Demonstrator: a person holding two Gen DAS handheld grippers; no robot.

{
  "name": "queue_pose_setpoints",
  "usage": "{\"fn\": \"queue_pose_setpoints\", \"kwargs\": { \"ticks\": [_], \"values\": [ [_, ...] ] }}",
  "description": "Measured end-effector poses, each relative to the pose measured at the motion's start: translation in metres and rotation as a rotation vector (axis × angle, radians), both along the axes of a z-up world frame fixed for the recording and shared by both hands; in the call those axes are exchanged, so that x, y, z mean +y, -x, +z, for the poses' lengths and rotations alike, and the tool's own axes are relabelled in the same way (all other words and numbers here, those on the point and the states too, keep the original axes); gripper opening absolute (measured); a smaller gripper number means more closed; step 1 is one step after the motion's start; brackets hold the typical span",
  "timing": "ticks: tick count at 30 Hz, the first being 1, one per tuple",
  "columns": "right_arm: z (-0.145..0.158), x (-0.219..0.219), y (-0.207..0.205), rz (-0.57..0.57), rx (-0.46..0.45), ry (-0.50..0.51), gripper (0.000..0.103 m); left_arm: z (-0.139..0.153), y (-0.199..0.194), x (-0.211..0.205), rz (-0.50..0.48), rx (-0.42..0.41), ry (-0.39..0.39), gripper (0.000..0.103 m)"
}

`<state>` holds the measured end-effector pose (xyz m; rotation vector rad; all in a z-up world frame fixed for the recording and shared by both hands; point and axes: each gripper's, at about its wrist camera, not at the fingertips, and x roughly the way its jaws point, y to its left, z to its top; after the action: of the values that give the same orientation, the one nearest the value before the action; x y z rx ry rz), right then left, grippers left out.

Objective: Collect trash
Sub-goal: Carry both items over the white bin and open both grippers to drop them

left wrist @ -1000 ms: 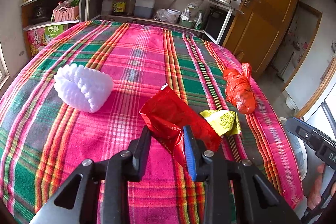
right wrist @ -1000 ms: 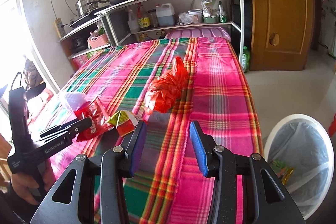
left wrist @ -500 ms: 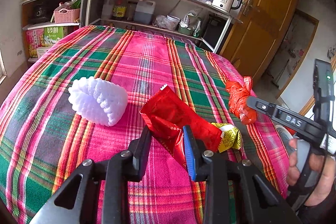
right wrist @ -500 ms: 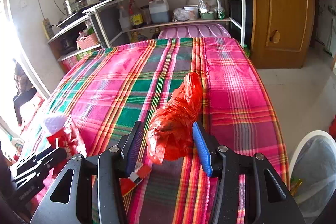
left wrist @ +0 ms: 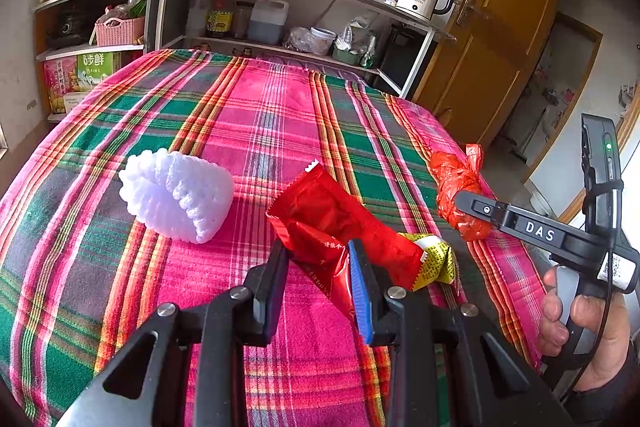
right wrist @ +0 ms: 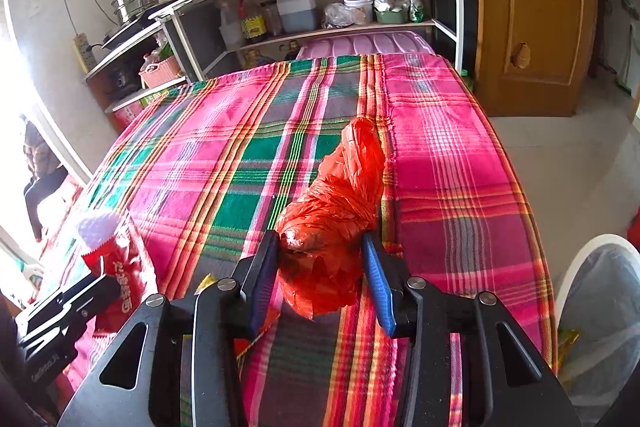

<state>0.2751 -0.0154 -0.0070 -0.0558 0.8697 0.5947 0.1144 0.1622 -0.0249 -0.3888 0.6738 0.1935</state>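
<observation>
left gripper (left wrist: 320,259): jaws pinching the near end of the red wrapper (left wrist: 340,223), held at the front of the table.
right gripper (right wrist: 320,259): jaws have just been closing, the orange plastic bag (right wrist: 340,203) between them; both pads at the crumpled bag's sides (real squeeze or mere contact, cannot tell).
orange plastic bag: lies on the plaid tablecloth (left wrist: 240,115), near the table's right edge.
yellow wrapper (left wrist: 436,255): on the cloth, touching the red wrapper's far end.
white foam net (left wrist: 176,195): on the cloth, left of the red wrapper, apart from it.
trash bin (right wrist: 600,307): white, lined, on the floor beside the table's right edge.
hand (left wrist: 580,327): grips the right gripper's handle.
</observation>
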Motion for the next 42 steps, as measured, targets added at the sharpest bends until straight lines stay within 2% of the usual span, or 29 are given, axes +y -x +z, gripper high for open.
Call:
{"fn": "queue_pose_setpoints", "kwargs": {
  "ticks": [12,23,42],
  "values": [
    [0.028,-0.058,0.037,-0.028,-0.056,-0.039,0.043,0.029,0.009,-0.032,-0.039,-0.041,-0.050,0.031],
    [0.047,-0.121,0.069,-0.100,-0.109,-0.049,0.043,0.047,-0.004,-0.091,-0.176,-0.060,-0.068,0.031],
    [0.046,-0.228,0.084,-0.281,-0.117,-0.070,0.043,0.062,-0.042,-0.193,-0.406,-0.079,-0.103,0.031]
  ]
}}
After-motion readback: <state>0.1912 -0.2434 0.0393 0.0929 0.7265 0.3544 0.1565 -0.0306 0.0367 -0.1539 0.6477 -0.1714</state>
